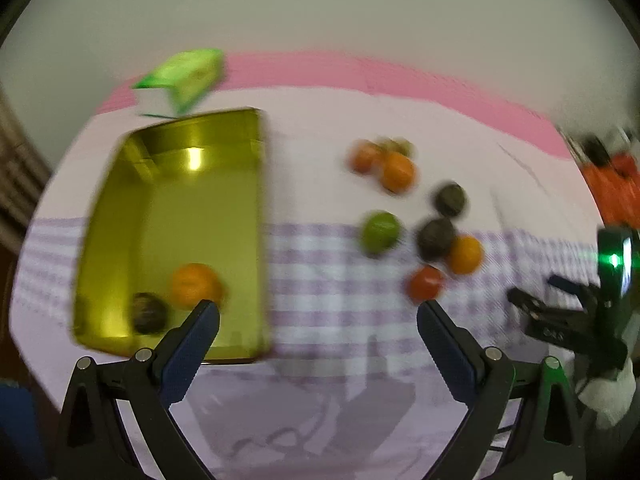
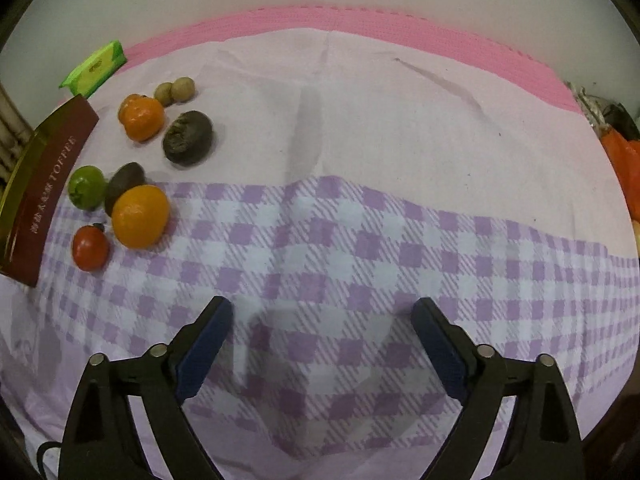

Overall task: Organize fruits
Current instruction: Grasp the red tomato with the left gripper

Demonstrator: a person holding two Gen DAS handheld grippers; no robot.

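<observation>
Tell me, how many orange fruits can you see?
4. One lies in the gold tin, orange. Three on the cloth: one beside the tomato, orange; two farther back, touching.

Eleven fruits (image 2: 140,216), one tin (image 1: 200,208) (gold)

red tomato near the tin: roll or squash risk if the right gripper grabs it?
The red tomato looks round and smooth, so a nudge would probably roll it on the checked cloth. Its glossy skin suggests slip and bruising; close gently. The right gripper is open, empty.
</observation>
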